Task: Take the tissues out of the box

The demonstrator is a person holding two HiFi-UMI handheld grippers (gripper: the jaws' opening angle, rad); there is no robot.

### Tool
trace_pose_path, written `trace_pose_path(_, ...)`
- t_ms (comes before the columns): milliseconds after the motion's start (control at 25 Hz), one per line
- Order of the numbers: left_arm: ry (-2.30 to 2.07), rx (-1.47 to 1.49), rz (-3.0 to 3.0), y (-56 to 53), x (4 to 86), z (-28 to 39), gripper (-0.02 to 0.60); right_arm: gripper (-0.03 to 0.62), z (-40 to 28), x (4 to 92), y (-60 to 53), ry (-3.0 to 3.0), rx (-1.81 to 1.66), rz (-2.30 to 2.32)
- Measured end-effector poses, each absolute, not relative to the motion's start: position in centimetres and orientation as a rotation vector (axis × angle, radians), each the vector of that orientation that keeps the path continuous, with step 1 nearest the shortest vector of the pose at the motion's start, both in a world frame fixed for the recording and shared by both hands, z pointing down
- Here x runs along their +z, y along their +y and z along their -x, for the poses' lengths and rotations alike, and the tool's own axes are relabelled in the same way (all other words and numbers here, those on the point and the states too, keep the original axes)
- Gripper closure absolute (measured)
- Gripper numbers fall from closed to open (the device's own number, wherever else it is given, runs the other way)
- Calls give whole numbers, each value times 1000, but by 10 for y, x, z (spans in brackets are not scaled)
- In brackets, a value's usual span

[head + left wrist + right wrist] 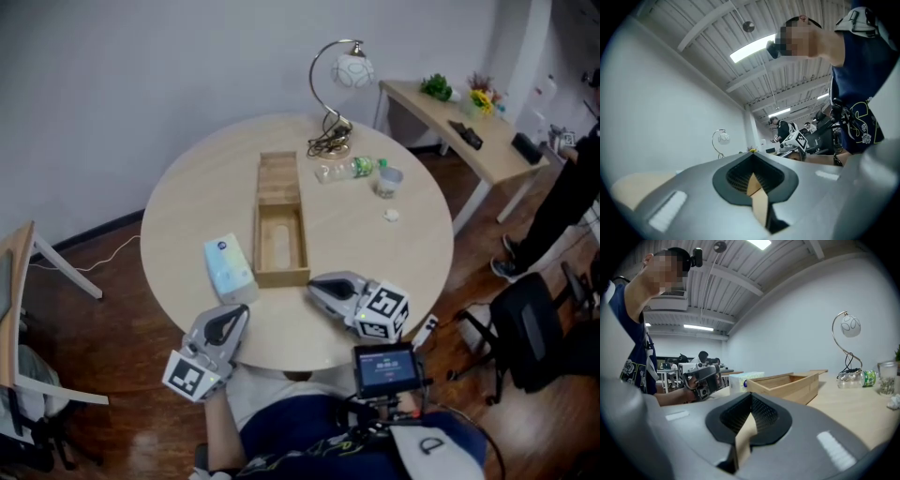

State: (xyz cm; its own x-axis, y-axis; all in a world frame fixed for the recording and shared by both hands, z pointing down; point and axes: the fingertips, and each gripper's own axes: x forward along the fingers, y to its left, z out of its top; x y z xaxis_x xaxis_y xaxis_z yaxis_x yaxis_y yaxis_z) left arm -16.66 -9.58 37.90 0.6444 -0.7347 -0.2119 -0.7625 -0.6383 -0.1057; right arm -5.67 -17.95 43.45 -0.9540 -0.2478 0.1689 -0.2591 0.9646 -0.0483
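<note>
Tissue pack (228, 267) lies flat on the round table (197, 202), just beside the left wall of the wooden box (281, 277) and toward the table's near edge. It is already out, and the box interior looks bare. The sliding lid (277, 176) is pushed toward the far edge, presumably for access. Left gripper (240, 314) sits at the near edge, just beside the pack's near end, jaws pressed together on nothing. Right gripper (313, 287) is by the box's near-right corner, likewise closed and empty. Both are parked clear of the box, which I read as resting between steps.
</note>
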Motion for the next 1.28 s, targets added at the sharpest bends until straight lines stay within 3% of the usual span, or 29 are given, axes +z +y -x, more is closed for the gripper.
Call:
trace_pose_path(520,1270,-154,2598,-108,395,141,580,597,57,431,-175,-2963,103,-380)
trace_pose_path(800,1306,138,2712,-110,391,170,580,597,54,433,-174,-2943,118,-408)
trace_pose_path(1280,1363,-38,2851,-133,410,165,580,597,55,428,-172,-2954,100,-390)
